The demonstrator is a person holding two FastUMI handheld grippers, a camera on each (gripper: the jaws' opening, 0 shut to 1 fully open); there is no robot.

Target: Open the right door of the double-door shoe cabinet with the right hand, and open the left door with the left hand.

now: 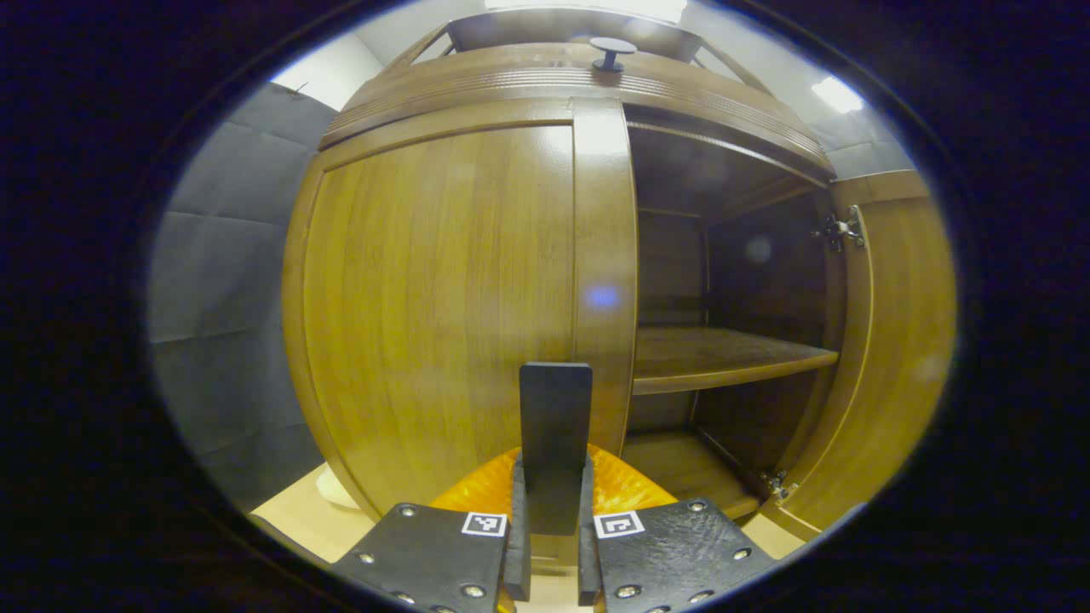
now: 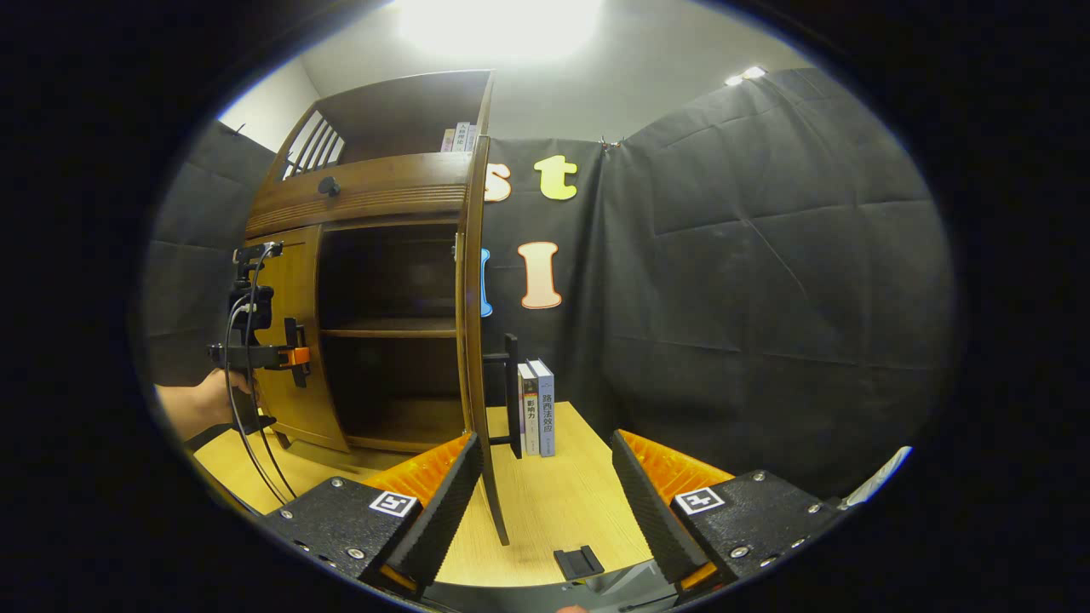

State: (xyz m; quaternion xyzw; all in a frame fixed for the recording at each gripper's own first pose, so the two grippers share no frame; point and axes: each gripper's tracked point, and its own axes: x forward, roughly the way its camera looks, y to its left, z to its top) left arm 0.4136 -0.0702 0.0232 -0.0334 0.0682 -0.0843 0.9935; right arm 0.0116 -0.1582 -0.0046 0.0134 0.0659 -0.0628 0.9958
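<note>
Two doors front the brown wooden shoe cabinet [image 1: 477, 85]: its right door [image 2: 473, 323] stands swung wide, its left door [image 1: 434, 306] shut. We see our left gripper [image 1: 553, 545] pinching the left door's dark upright handle [image 1: 555, 426]. From the right gripper view, a hand [image 2: 200, 404] holds it level there, while our right gripper [image 2: 545, 502] hovers spread above the pale wooden bench [image 2: 553, 502], near three upright books [image 2: 536, 409].
</note>
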